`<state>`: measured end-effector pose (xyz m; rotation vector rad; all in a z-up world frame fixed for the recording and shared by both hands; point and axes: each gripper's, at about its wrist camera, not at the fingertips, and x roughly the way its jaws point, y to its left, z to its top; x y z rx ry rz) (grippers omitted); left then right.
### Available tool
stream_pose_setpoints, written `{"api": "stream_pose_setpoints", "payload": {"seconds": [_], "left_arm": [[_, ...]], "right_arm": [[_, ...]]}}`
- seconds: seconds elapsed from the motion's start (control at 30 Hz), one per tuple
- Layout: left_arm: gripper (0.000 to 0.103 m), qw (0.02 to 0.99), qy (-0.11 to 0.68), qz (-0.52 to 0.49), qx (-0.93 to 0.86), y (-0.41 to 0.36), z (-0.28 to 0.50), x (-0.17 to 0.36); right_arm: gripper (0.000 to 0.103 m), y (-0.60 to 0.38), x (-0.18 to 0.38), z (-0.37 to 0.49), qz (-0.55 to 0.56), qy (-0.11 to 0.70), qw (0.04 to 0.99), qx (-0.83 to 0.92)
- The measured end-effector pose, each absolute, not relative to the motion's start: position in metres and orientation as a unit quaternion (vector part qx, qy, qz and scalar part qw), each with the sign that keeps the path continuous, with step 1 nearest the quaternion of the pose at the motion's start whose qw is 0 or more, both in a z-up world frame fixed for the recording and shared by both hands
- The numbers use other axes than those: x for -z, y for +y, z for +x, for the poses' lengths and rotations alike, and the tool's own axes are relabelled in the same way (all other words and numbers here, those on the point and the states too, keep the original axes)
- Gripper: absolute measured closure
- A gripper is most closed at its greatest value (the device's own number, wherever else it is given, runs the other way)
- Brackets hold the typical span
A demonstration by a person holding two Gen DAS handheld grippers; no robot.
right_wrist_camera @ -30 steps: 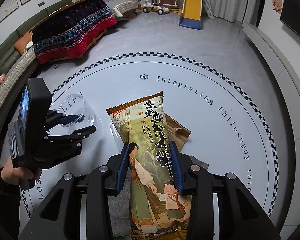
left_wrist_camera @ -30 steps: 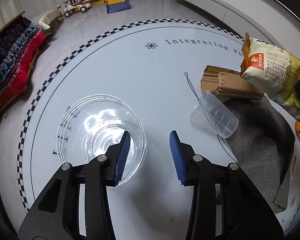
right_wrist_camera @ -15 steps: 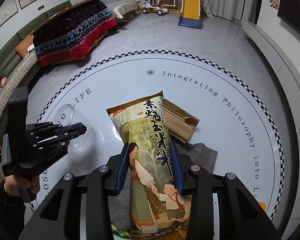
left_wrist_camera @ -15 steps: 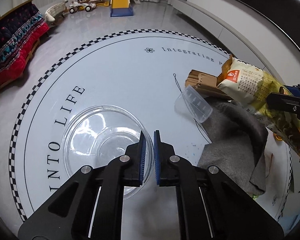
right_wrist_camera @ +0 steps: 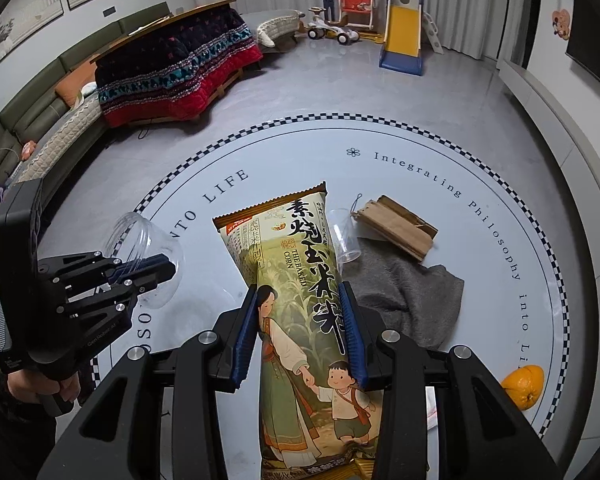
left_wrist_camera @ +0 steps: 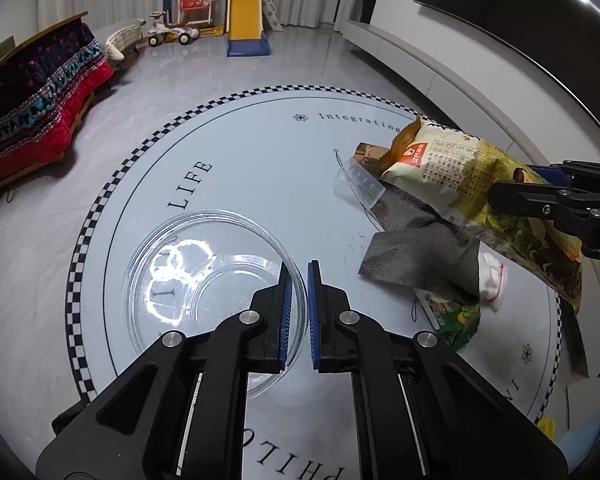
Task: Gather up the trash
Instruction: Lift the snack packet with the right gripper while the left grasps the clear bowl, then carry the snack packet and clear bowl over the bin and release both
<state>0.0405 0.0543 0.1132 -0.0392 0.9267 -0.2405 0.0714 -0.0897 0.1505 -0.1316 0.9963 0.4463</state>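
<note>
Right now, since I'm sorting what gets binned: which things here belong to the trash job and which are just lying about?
Job: corn snack bag in right tool; clear bowl gripped by left tool; torn cardboard; green wrapper, probably.
Lying about: grey cloth; orange; clear cup.

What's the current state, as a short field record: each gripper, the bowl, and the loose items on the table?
left gripper: fingers shut on the rim of the clear bowl
right gripper: shut on corn snack bag, held above the table
bowl contents: nothing visible inside
loose items: small plastic cup on its side, grey cloth, brown cardboard, orange
surface: round white table
</note>
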Motion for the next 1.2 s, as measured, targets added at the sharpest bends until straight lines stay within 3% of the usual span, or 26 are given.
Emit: {"api": "stream_pose_setpoints", "payload": {"seconds": [0.47, 1.2], "left_arm": [[0.096, 0.903, 0.421, -0.046, 0.072, 0.109, -0.060, -0.129], [0.096, 0.886, 0.436, -0.134, -0.085, 0.257, -0.219, -0.064]], "right_arm": [[0.063, -0.028, -0.155, -0.007, -0.086, 0.462, 0.842, -0.265], [0.062, 0.150, -0.113, -0.125, -0.137, 0.464, 0.771, -0.416]]}}
